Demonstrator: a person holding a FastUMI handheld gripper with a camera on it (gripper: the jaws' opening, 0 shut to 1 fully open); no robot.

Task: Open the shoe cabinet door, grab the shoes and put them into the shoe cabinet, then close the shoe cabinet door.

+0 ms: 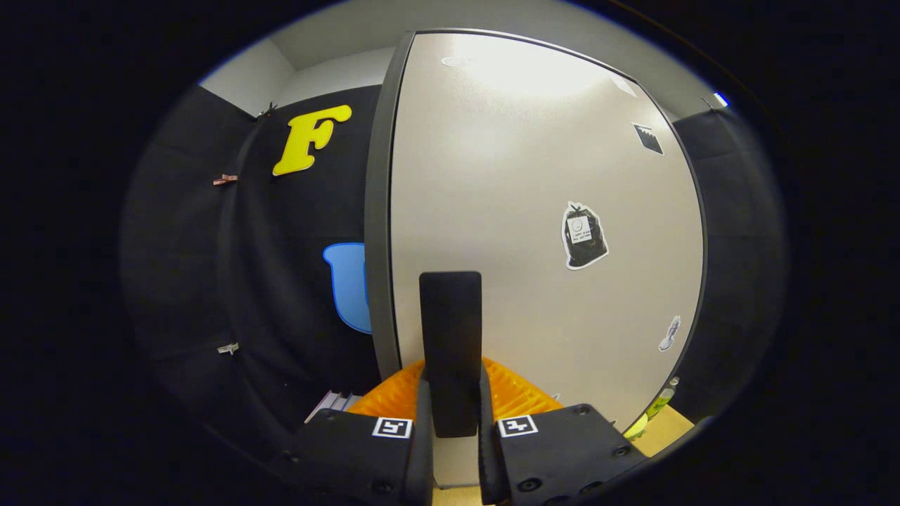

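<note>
Gripper (451,414) fingers clamped on black door handle (450,337), both pads apparently pressing its sides. Beige shoe cabinet door (534,211) right behind; stickers (583,235) on it.

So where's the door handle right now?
In the gripper view, the black door handle stands upright between the tool's two fingers, which press on it, against the pale cabinet door near its dark left edge.

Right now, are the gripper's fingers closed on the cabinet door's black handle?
Yes, both fingers of the gripper press on either side of the black handle standing out from the beige cabinet door.
</note>
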